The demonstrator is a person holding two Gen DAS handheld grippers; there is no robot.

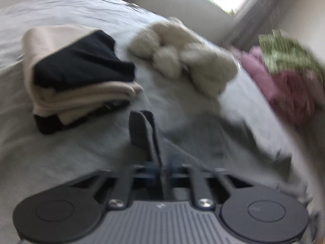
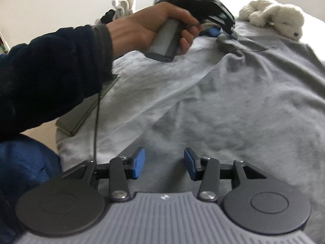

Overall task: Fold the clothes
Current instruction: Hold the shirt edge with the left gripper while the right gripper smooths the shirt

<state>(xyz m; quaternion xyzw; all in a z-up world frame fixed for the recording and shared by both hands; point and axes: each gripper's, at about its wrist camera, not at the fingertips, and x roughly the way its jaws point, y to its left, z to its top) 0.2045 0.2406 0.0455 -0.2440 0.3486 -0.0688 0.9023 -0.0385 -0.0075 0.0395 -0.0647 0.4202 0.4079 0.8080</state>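
**Grey T-shirt pinched at one edge, mid-fold on a bed**

While the grey T-shirt (image 2: 233, 105) lies spread and wrinkled across the bed (image 1: 61, 16), the left hand-held gripper (image 1: 160, 162) has its fingers pressed together on a lifted fold of the shirt's edge. From the right wrist view, a hand (image 2: 154, 26) in a dark sleeve grips that tool's handle above the shirt's far corner. The right hand-held gripper (image 2: 164, 163) hovers low over the near part of the shirt, its blue pads (image 2: 139, 162) spread apart and holding nothing.

Beside the shirt sits a stack of folded clothes (image 1: 79, 79), beige and black, with a plush toy (image 1: 182, 61) and a pile of pink clothes (image 1: 280, 81) beyond.

Judging by the grip, a fold of the shirt is in hand. The next move likely calls for carrying the pinched edge across the body evenly, with the free gripper steadying or catching the opposite edge.
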